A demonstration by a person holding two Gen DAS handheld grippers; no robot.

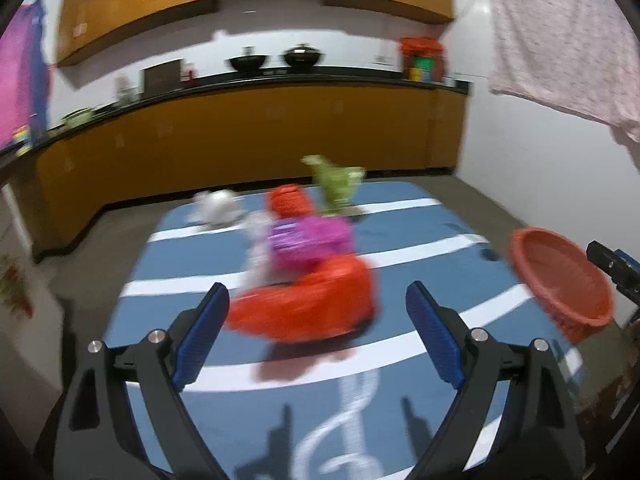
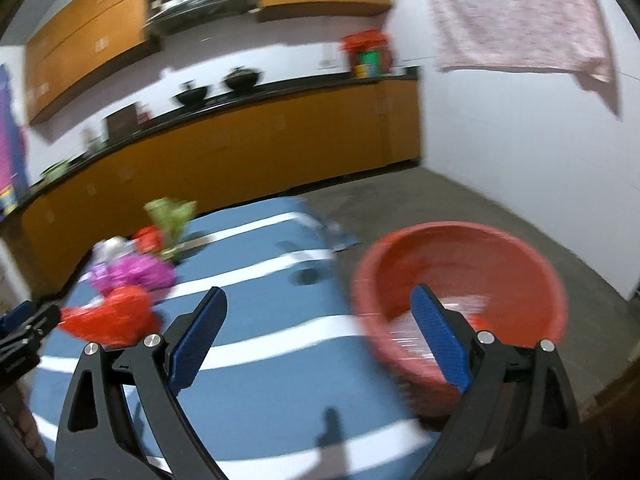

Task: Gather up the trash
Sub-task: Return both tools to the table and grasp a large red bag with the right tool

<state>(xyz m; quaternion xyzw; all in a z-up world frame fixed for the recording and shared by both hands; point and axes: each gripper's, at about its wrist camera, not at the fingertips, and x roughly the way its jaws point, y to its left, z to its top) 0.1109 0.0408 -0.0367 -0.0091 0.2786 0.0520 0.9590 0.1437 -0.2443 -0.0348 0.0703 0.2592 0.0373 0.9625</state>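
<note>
Left wrist view: the left gripper is spread wide with nothing pinched, and beyond its tips a heap of trash lies on the blue striped mat, an orange bag nearest and a pink wrapper behind it. Right wrist view: the right gripper gapes empty beside the red basin at the mat's right edge.

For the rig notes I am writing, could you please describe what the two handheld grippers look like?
Both look alike. The left gripper has two black plastic arms with triangular cut-outs, round silver bolt heads at the joints, and flat blue ribbed pads on its fingers. The right gripper shows the same black frame, silver bolts and blue ribbed pads. No cables or markings show in either view.
</note>
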